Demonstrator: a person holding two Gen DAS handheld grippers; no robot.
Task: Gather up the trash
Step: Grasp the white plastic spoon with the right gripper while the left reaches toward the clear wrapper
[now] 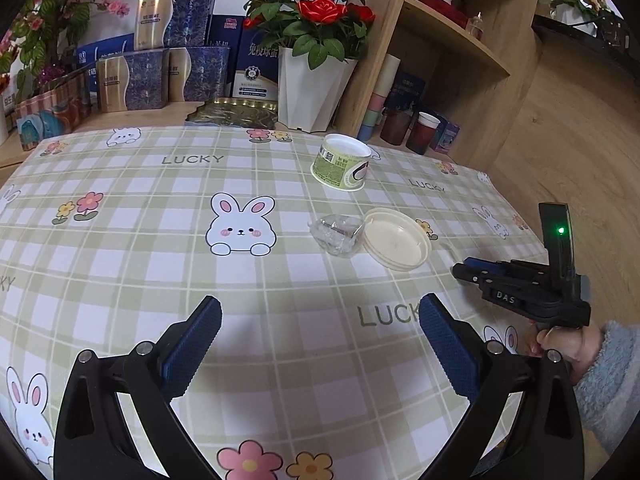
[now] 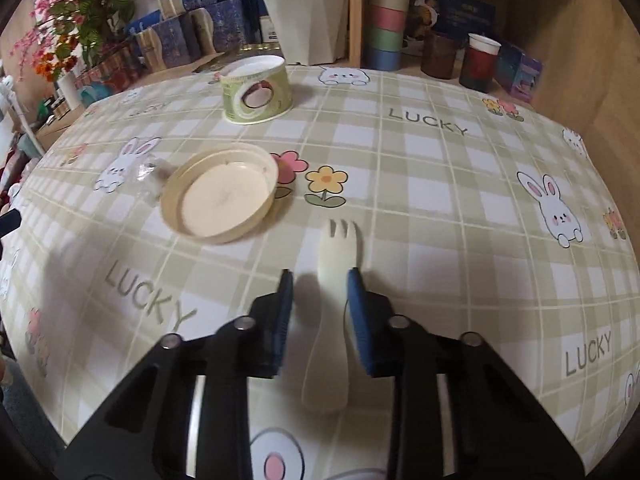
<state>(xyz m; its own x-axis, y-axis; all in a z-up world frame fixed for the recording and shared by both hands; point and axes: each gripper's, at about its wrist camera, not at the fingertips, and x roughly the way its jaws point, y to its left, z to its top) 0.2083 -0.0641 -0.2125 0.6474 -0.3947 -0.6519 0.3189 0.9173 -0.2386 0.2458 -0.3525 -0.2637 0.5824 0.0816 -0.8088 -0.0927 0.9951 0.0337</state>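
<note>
Surface: table under a checked green-and-white tablecloth (image 1: pixel 280 280), smooth, printed with rabbits, flowers and the word "LUCKY".
Left gripper (image 1: pixel 320 336): nearest in its own view; jaws spread wide, nothing between the ribbed blue pads (image 1: pixel 192 348).
Right gripper (image 2: pixel 320 276): black body marked "DAS", green light on its top; jaws drawn narrow on either side of the fork, a gap showing at the left pad, so no firm grasp is seen.
Hand (image 1: pixel 560 344): grips the right gripper's handle; fluffy pale blue sleeve (image 1: pixel 608 380).
Fork (image 2: pixel 340 248): cream plastic, three short prongs, flat on the cloth between the right jaws, prongs pointing away.
Lid (image 2: pixel 224 196): round, cream, rim up, beyond the fork to the left.
Wrapper (image 1: pixel 334 234): clear crumpled plastic, touching the lid's left edge.
Tub (image 1: pixel 342 166): round paper tub, green printed label, small print unreadable, well beyond the lid.
Flowerpot (image 1: pixel 312 88): white, faceted, holding red roses, at the table's far edge.
Boxes (image 1: pixel 192 76): blue and gold, glossy, left of the flowerpot; lettering too small to read.
Shelf (image 1: pixel 452 40): pale wood, right of the flowerpot, with stacked cups on its lowest level.
</note>
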